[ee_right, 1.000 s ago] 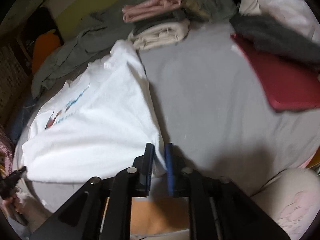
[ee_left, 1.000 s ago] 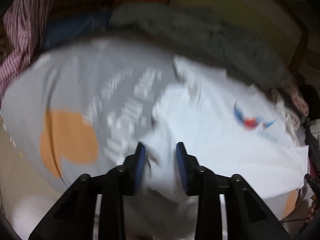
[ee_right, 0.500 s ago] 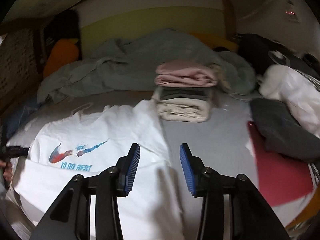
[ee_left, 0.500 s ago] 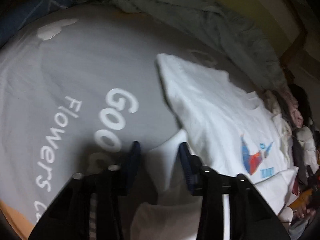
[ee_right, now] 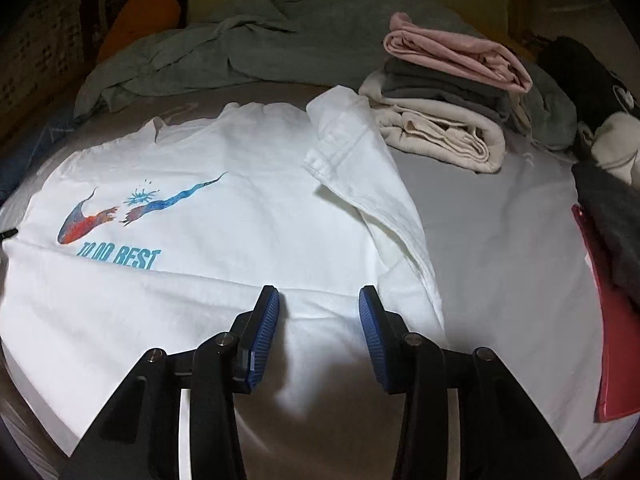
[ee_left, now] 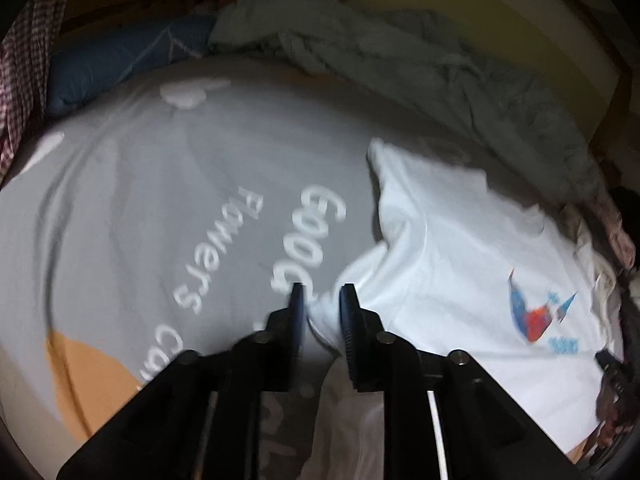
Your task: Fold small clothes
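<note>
Spread flat on the grey sheet (ee_right: 500,240): a white T-shirt (ee_right: 240,232), colourful swoosh print facing up, one sleeve folded over its right side. Beyond the shirt, a crumpled grey-green blanket (ee_right: 280,40); right of the shirt, just beside that folded sleeve, a stack of folded clothes (ee_right: 448,100), pink on top. Further right, a red cloth (ee_right: 612,340) under dark grey fabric.

Right gripper (ee_right: 319,300) released, hovering over the shirt's lower part, nothing pinched.

Only from the left wrist view: white lettering on the sheet (ee_left: 248,248) left of the shirt, a blue pillow (ee_left: 120,64) beyond. Left gripper (ee_left: 322,296) opening, a bunched white edge of the shirt (ee_left: 460,272) between the jaws; pad contact unclear through blur.
</note>
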`<state>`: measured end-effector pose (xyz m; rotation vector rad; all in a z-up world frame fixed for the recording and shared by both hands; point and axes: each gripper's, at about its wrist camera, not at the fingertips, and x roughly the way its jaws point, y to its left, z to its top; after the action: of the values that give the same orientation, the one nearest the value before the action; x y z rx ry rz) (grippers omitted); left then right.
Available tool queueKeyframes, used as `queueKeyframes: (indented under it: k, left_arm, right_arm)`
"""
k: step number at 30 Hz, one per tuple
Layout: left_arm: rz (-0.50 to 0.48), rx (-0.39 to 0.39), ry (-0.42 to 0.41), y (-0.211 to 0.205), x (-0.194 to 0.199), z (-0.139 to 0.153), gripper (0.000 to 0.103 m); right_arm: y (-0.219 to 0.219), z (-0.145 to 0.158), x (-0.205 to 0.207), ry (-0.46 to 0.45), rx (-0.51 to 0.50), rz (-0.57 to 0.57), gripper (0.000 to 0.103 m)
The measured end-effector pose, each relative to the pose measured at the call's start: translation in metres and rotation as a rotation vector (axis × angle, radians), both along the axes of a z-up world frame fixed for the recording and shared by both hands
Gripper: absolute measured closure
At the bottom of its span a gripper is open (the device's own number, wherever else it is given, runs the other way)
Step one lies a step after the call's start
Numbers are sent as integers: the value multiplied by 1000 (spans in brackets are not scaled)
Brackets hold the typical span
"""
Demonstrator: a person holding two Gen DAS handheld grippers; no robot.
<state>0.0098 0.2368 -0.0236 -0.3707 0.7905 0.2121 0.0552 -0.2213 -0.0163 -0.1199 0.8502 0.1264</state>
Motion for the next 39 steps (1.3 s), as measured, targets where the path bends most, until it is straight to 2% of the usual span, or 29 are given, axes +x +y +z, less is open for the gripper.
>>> queueKeyframes:
  k: [2, 4, 8, 10, 11, 13, 15, 18, 19, 21, 23, 26, 28, 31, 34, 36, 37, 38, 39]
  left_arm:
    - [39, 5, -38, 8, -2, 9, 74]
    - [24, 1, -66, 2, 3, 17, 74]
    - [-150, 83, -107, -48, 21, 35, 72]
    - [-260, 137, -86, -87, 37, 38, 72]
    - [-290, 150, -68, -100, 44, 36, 71]
    - [-347, 138, -31, -126, 65, 28, 71]
    - [-368, 142, 2, -143, 82, 16, 71]
    - [-353, 172, 30, -151, 97, -5, 71]
    - [-342, 174, 38, -149, 99, -13, 71]
    - [-338, 150, 54, -142, 102, -25, 71]
    - [-340, 160, 44, -143, 103, -25, 68]
    - [-348, 198, 41, -148, 105, -26, 61]
    - [-349, 230, 41, -155, 105, -27, 60]
    - [-349, 226, 36, -154, 104, -27, 59]
    - [-351, 195, 28, -149, 102, -28, 58]
    - [-353, 186, 27, -148, 103, -29, 57]
    - [-356, 187, 27, -149, 103, -28, 57]
    - [-357, 190, 27, -149, 103, -29, 56]
    - [-356, 197, 27, -150, 103, -28, 56]
  right_arm:
    - [-3, 1, 1, -1, 15, -8, 60]
    - [-7, 10, -3, -22, 47, -3, 60]
    - [-5, 37, 2, -102, 48, 40, 60]
    - [1, 40, 20, -11, 88, 140, 60]
    - [7, 34, 36, 88, 120, 226, 60]
    - [14, 23, 59, 159, 109, 264, 60]
    - [13, 15, 78, 154, 48, 211, 60]
    - [-14, 17, 101, 44, -21, 10, 62]
    - [-29, 21, 102, 6, -25, -79, 67]
    - [-63, 27, 95, -20, 51, -196, 68]
    - [-87, 35, 84, -54, 64, -247, 68]
    - [-117, 43, 75, -81, 119, -269, 64]
    - [-137, 48, 73, -98, 229, -252, 55]
    - [-150, 45, 90, -33, 405, -168, 50]
    - [-153, 36, 105, -10, 436, -187, 50]
    - [-147, 24, 123, 43, 436, -148, 50]
    - [-143, 17, 128, 62, 427, -145, 54]
    - [-140, 13, 131, 71, 403, -153, 64]
    - [-138, 10, 131, 65, 361, -173, 87]
